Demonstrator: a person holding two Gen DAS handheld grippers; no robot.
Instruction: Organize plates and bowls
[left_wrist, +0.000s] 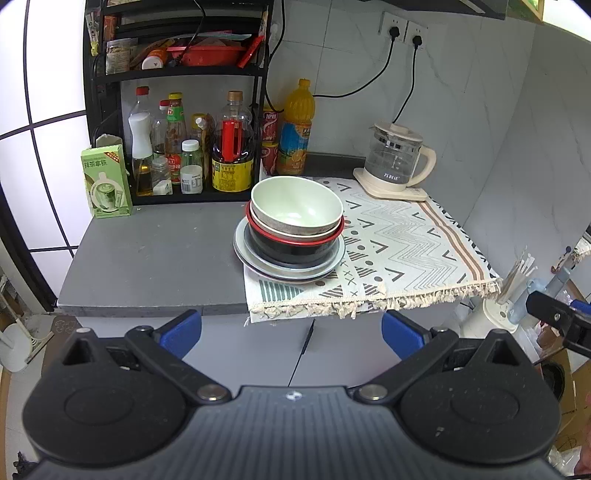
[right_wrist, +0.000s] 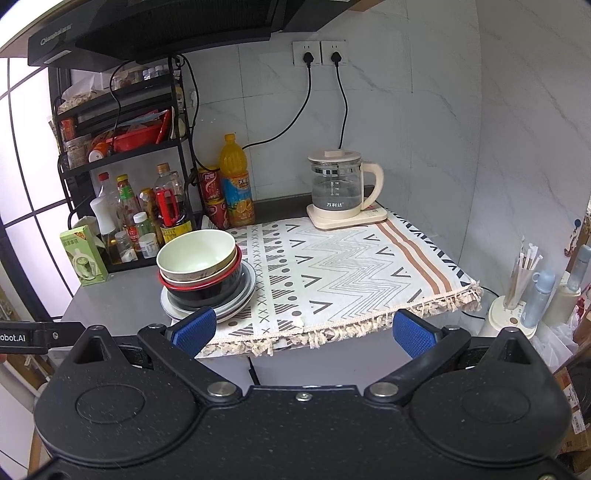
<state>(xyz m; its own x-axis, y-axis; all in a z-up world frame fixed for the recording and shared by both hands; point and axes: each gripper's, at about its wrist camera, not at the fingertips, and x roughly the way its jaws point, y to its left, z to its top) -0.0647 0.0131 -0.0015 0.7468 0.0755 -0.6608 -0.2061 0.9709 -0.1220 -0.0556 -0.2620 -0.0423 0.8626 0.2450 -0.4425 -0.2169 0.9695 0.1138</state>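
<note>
Blue fingers (right_wrist: 194, 334) gape before stacked bowls (right_wrist: 199, 264), kettle (right_wrist: 338, 190).

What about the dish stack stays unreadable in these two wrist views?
- Plate count: both views, bowls cover the plates; only the rims show.
- Black bowl interior: both views, hidden by nested bowls.
- Stack's front edge: right wrist view, behind the right gripper finger.

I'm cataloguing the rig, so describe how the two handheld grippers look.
Both look alike: the left gripper and right gripper each have a matte black ribbed plastic body with two round housings, black linkage arms on silver pivot pins, and blue textured finger pads. White lettering ending "obot.AI" marks the left gripper's side, seen in the right wrist view. No sleeves or cables show.
</note>
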